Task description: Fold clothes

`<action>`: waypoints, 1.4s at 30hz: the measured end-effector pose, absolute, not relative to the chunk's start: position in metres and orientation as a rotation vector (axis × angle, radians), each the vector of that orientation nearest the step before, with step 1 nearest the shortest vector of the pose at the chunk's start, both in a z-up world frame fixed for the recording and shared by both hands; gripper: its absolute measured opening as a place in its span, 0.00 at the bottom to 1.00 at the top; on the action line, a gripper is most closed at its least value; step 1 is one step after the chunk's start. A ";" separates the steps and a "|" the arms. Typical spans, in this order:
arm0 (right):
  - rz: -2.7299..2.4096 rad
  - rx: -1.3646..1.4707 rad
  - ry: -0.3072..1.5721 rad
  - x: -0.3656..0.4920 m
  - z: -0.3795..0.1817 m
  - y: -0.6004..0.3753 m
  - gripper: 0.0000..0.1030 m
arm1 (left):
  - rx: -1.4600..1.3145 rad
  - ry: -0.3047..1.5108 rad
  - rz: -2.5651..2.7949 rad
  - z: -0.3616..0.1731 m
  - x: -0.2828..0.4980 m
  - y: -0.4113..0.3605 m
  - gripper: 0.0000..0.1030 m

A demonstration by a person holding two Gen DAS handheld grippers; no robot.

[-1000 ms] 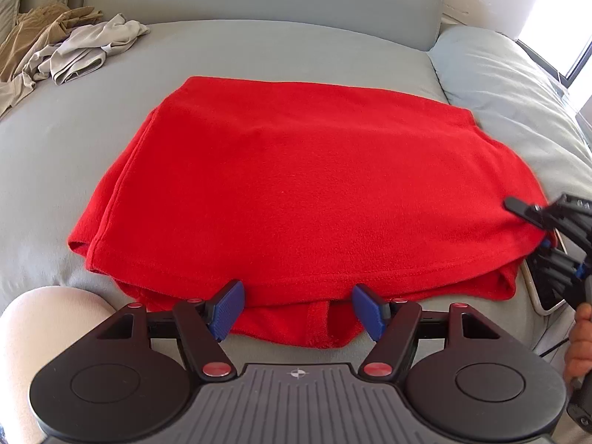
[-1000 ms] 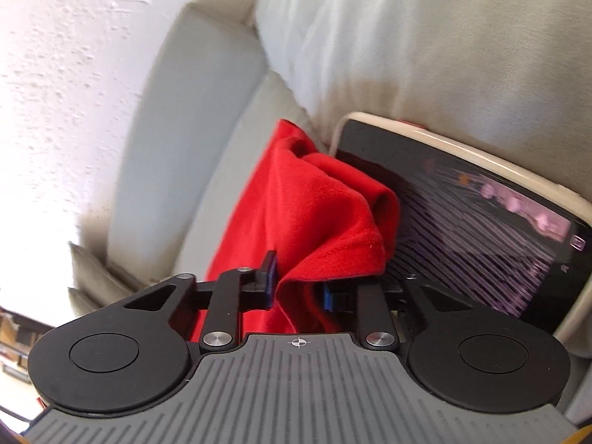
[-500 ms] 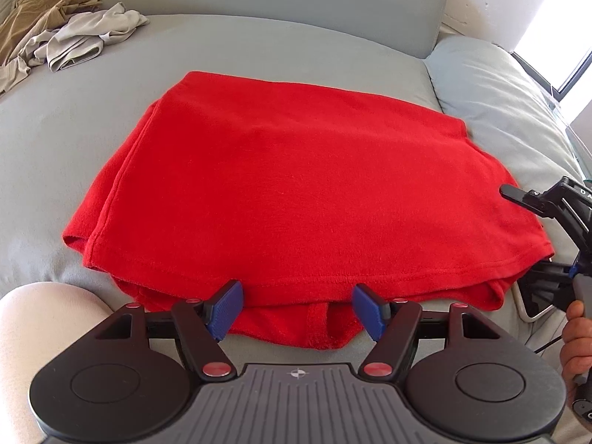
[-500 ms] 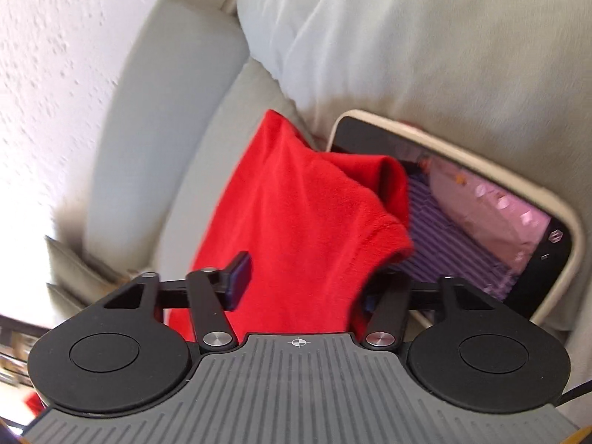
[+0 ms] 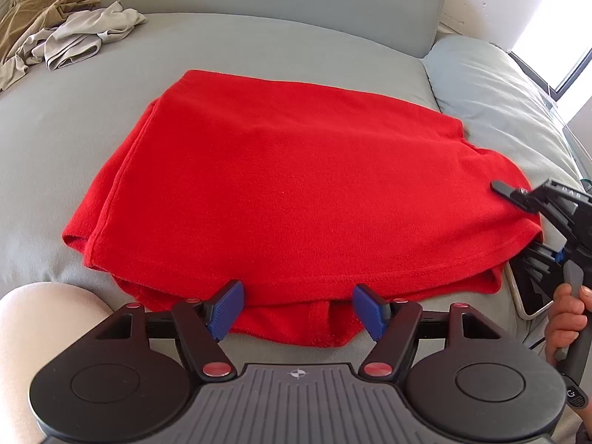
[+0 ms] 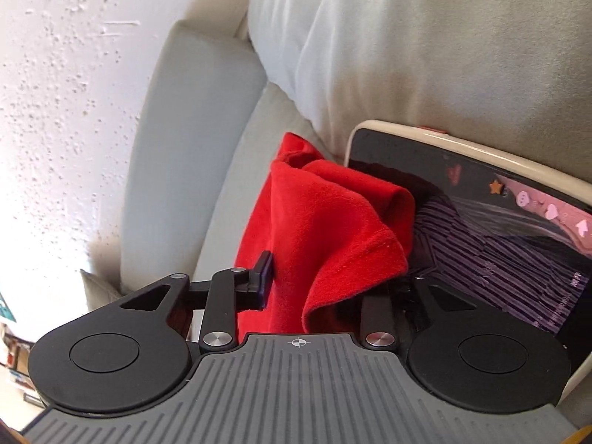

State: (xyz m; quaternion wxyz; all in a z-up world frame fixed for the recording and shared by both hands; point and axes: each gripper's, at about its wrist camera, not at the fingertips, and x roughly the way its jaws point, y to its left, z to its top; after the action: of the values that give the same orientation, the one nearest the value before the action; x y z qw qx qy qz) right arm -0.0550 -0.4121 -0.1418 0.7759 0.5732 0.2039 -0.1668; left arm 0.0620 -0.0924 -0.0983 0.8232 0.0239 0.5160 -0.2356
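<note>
A red garment (image 5: 296, 192) lies folded flat on the grey sofa cushion (image 5: 74, 140). My left gripper (image 5: 297, 309) stands open at its near hem, the blue fingertips (image 5: 225, 309) spread either side of the lower layer that pokes out. My right gripper (image 5: 532, 218) is at the garment's right corner, open, one finger above the cloth and one below. In the right wrist view the red garment (image 6: 325, 229) drapes between the spread jaws of the right gripper (image 6: 322, 288). Its left finger (image 6: 263, 277) is clear of the cloth and its right finger is hidden under the fabric.
A pile of beige and tan clothes (image 5: 74, 33) sits at the cushion's far left. A pale pillow (image 5: 499, 103) lies at the right. A lit tablet in a cream case (image 6: 481, 229) leans beside the garment's corner. A person's knee (image 5: 44, 333) and hand (image 5: 566, 318) are near.
My right gripper, shut on the garment's corner a second ago, has opened and the cloth now hangs loose between its jaws. The left gripper stayed open and drew back slightly.
</note>
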 end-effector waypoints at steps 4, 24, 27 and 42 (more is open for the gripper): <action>-0.417 1.136 0.519 -0.056 -0.126 -0.408 0.15 | 0.075 1.103 -0.505 -0.097 0.062 -0.094 0.64; -0.048 -0.189 0.652 0.080 -0.004 -0.169 0.10 | -0.414 0.944 -0.179 -0.017 0.085 0.094 0.59; 0.067 -0.250 0.772 0.081 -0.030 -0.113 0.10 | -0.462 0.954 -0.147 -0.022 0.084 0.112 0.59; 0.540 0.118 0.848 0.061 -0.016 -0.125 0.50 | -0.595 0.929 -0.118 -0.027 0.073 0.140 0.59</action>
State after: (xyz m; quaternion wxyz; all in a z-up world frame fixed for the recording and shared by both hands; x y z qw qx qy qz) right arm 0.0608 -0.1252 -0.0157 0.8747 0.0567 0.4060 0.2586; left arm 0.0730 0.1396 -0.0274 0.8499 -0.2825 0.4412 -0.0559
